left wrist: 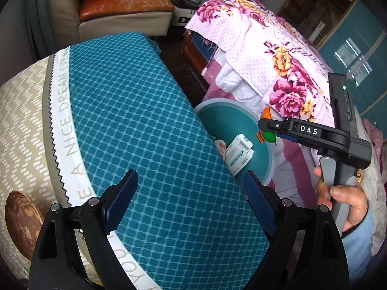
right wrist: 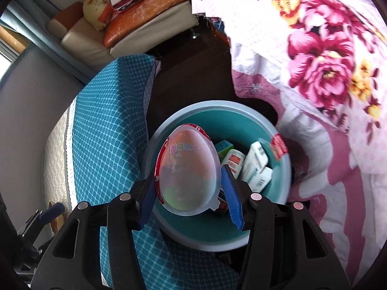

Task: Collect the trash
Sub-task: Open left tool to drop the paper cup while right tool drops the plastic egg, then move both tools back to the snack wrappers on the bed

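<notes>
The person is carrying one more piece of trash to the teal basin, which is serving as the bin on the floor, wedged between the teal quilted cushion and the bed with the flowered quilt. The right gripper is holding an egg-shaped plastic package with a red rim, its blue fingers pressing on the two long edges, so the package is sitting upright between them and hanging directly above the basin's open mouth. Below it in the basin several discarded small boxes are already lying in a heap against the far wall. In my judgement the step in hand is the drop: the package is over the target, and the next move is calling for the right fingers to spread so it falls inside the basin's rim rather than onto the cushion just beside the basin. The left gripper is hovering over the cushion beside the basin, its fingers standing wide with nothing between them, so it looks free to reach for further trash. In the left wrist view the person's hand is gripping the right tool's handle above the basin's bed-side rim.
</notes>
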The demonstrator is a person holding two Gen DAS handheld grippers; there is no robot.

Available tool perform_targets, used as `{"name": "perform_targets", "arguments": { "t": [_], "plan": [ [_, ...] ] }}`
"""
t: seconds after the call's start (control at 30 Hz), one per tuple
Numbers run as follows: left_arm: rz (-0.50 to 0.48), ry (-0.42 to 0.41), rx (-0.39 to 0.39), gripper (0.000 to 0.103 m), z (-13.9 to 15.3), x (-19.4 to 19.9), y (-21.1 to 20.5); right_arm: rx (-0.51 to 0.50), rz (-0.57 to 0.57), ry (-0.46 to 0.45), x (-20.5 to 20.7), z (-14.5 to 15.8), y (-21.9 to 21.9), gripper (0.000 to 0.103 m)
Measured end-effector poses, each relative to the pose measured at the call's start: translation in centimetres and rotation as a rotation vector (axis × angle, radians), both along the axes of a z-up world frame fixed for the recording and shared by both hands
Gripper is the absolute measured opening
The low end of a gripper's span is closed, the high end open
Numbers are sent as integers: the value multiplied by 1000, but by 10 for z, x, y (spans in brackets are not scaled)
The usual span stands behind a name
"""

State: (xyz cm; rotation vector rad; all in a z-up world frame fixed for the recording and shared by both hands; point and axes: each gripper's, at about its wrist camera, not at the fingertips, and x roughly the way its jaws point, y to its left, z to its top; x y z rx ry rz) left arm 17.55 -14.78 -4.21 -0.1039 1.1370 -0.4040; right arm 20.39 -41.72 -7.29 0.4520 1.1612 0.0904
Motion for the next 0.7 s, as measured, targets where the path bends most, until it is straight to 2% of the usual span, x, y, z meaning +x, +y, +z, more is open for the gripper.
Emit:
{"name": "perform_targets", "arguments": {
  "t": [0.07, 0.2, 0.43, 0.7],
  "plan": [
    [13, 10, 0, 89, -3, 1, 7, 1, -4, 3, 4, -2, 3, 56],
    [31, 37, -2, 89, -11, 2, 15, -1, -6, 7, 3, -4, 6, 60],
    [36, 55, -1, 89, -17, -4, 21, -3, -37, 11, -3, -1, -2, 65],
    [46, 49, -16, 89, -11, -13, 29, 2, -33, 5, -12, 10, 1, 70]
  ]
}}
